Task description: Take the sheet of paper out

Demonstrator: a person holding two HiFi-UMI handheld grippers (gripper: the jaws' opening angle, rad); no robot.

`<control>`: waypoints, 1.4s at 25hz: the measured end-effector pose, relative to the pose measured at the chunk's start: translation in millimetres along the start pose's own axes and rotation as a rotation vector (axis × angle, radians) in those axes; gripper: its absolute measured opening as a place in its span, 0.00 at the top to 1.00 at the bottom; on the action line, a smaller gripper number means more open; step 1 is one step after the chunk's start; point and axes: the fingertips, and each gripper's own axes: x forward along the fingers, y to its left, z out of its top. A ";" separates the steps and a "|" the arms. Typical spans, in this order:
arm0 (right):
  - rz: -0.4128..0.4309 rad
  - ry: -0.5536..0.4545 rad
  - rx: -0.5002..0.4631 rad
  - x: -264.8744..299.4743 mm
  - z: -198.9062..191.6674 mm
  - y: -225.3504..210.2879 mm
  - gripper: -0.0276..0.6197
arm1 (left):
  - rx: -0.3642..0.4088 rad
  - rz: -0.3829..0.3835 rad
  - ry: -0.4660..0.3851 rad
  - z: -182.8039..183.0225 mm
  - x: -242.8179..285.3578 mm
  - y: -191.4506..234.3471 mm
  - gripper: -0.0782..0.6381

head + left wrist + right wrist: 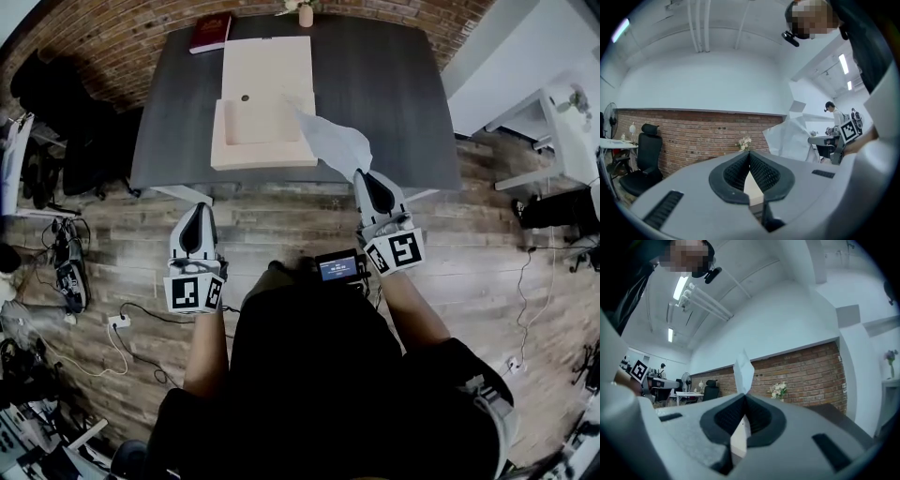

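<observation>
The sheet of paper [333,141] was seen as a thin white piece, creased and curling. Its far corner was raised over the beige box [265,155] on the dark counter [394,103], and the rest reached toward the counter's near edge. It was lifted off the box (whether that far corner touched the box could not be told). In the right gripper view the sheet [743,373] was shown nearly edge-on, as a narrow bent strip rising from between the jaws.

The right gripper [364,174] was closed tight, w/ its pads pressed on the sheet's near end. The left gripper [199,208] was held over the wooden floor, well apart from the sheet. Its jaws were brought together tip to tip, w/ nothing gripped between them.

The box's inside was hard to make out from the head view, apart from a small dark spot on its back panel. A red book [210,33] and a vase [306,15] at the counter's far edge were partly cut off by the frame top.
</observation>
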 end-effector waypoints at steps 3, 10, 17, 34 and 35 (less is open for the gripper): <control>0.000 0.002 0.011 -22.4 0.8 27.1 0.95 | 0.001 -0.017 0.002 0.2 -27.4 -6.4 0.90; -0.030 0.044 0.003 -68.6 -3.4 93.9 0.95 | 0.011 -0.098 0.007 -8.2 -101.8 -18.0 0.90; -0.069 0.075 0.015 -132.0 -8.8 178.9 0.95 | -0.027 -0.135 0.017 -31.4 -207.1 -14.4 0.90; -0.022 0.125 0.064 -262.1 -21.6 220.2 0.95 | -0.058 -0.061 0.009 -29.9 -320.5 -75.6 0.90; -0.015 0.122 0.061 -270.7 -21.0 217.9 0.95 | -0.056 -0.050 0.010 -29.2 -325.0 -82.3 0.90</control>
